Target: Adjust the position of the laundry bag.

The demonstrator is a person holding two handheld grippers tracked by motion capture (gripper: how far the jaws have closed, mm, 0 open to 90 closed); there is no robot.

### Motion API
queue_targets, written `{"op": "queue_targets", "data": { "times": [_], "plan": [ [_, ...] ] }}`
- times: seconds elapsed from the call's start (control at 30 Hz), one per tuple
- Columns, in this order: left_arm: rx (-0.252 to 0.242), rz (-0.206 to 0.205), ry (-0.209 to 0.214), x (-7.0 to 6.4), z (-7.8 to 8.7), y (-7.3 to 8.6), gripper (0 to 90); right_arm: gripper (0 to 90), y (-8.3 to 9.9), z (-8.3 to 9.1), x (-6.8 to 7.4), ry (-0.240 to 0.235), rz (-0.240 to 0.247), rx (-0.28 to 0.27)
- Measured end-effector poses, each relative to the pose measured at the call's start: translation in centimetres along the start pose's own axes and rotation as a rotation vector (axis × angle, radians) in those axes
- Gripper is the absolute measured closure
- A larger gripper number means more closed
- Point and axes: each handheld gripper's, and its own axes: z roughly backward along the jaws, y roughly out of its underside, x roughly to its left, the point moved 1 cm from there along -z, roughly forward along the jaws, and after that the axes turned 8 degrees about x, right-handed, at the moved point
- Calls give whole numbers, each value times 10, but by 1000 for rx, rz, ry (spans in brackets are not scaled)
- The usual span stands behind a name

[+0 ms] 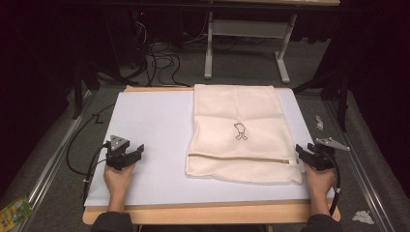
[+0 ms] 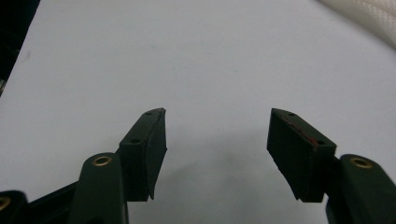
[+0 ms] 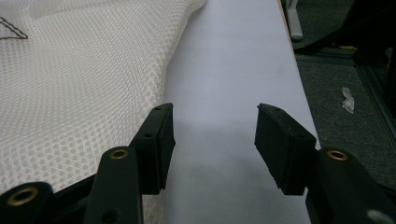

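Judging by how things lie, the work on the mesh laundry bag has barely begun: it lies flat and unfolded, its zipper apparently closed, and neither tool holds it. Nearest, the right gripper sits just beside the bag's right near corner, close to the zipper's end, jaws apart and empty; in the right gripper view one jaw rests at the edge of the bag's netting. The left gripper waits well to the left of the bag over bare tabletop, jaws likewise spread with nothing between them. The bag is cream, a soft honeycomb mesh, rectangular, with a small dark embroidered figure at its middle. Beyond the bag, the matte white tabletop ends at a pale wooden edge.
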Motion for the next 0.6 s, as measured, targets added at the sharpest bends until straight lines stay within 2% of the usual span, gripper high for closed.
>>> {"op": "queue_targets", "data": {
  "times": [0.2,0.6],
  "plan": [
    [1,0,0,0,0,0,386,472,0,-1,0,0,8,9],
    [-4,1,6,1,1,0,389,444,-1,0,-4,0,-33,2]
  ]
}}
